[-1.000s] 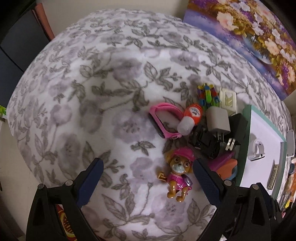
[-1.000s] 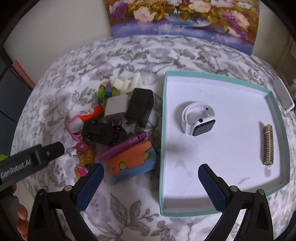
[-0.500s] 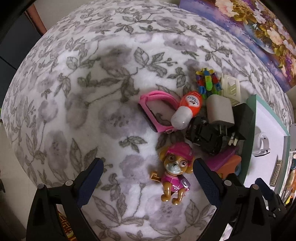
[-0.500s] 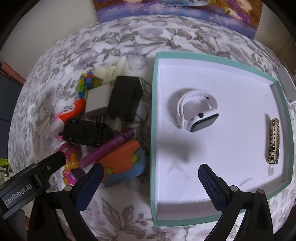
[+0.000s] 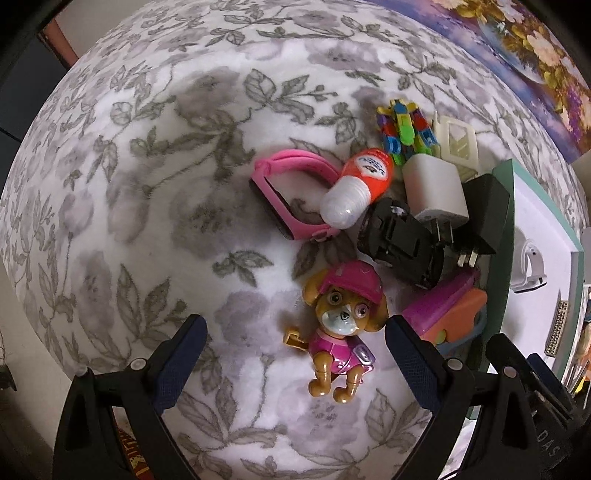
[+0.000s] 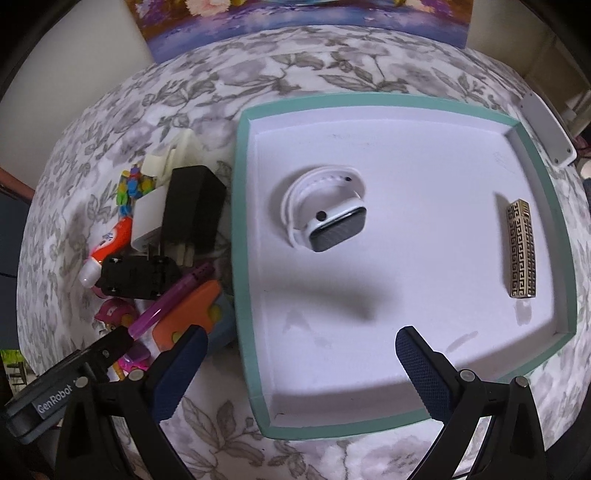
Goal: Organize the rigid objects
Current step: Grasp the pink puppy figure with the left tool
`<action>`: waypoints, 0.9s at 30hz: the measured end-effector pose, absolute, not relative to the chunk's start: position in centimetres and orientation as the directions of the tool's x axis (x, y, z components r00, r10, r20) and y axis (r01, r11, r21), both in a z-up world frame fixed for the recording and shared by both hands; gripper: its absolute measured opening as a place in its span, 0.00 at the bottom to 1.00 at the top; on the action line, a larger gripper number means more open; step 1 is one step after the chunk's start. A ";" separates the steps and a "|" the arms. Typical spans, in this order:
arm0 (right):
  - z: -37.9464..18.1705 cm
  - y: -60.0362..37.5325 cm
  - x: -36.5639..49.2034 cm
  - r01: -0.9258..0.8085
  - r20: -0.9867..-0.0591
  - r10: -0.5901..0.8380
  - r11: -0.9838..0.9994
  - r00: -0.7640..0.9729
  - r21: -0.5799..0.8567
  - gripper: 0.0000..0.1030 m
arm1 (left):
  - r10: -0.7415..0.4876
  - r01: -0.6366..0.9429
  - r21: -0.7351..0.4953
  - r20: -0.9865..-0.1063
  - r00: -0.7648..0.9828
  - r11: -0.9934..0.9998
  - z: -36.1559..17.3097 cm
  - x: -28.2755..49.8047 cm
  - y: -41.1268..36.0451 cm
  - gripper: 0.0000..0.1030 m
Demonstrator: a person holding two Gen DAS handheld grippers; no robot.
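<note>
Both grippers have come closer to the surface since a second ago: the pup figure now fills more of the left wrist view, and the tray more of the right wrist view.

Left gripper hangs over the floral-covered worktop with its fingers spread wide and holding nothing; the pup figure lies on its back between them, nearer the right-hand finger. Right gripper is likewise wide open and empty, over the near part of the tray.

Only the left wrist view shows the pink watch plainly and the pup's face; in the right wrist view the pup is mostly hidden behind the left gripper's body. Only the right wrist view shows the tray's whole floor, holding two things well apart: one white watch and one patterned gold bar.

Beside the tray's left wall lies the pile: one orange-and-white bottle, one black toy car, one white charger, one black charger, one cream plastic piece, one multicoloured block toy, one purple pen and one orange-and-blue toy. A flower painting stands at the far edge.
</note>
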State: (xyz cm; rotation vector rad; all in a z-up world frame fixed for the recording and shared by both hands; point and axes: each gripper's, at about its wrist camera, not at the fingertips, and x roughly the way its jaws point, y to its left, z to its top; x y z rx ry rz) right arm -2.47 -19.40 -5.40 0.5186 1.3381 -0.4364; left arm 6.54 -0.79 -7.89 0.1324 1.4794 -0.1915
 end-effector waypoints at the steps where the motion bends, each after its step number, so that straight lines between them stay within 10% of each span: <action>1: -5.4 -19.5 -2.6 0.578 -0.984 -0.002 0.809 0.179 0.104 1.00 | -0.044 0.214 -0.025 -0.996 0.080 0.976 -8.0 6.5 -1.0 0.93; 12: -5.0 -19.0 -2.3 0.581 -0.983 -0.005 0.807 0.183 0.104 1.00 | 0.013 0.304 0.039 -0.996 0.086 0.952 -9.8 5.5 -4.7 0.89; 22: -5.0 -19.1 -2.3 0.585 -0.983 -0.003 0.804 0.185 0.107 1.00 | -0.010 0.374 0.024 -0.996 0.091 0.927 -10.2 4.4 -8.3 0.50; 27: -4.8 -19.0 -2.1 0.575 -0.979 0.004 0.809 0.204 0.123 1.00 | -0.031 0.341 0.003 -0.995 0.093 0.940 -10.0 4.7 -8.6 0.50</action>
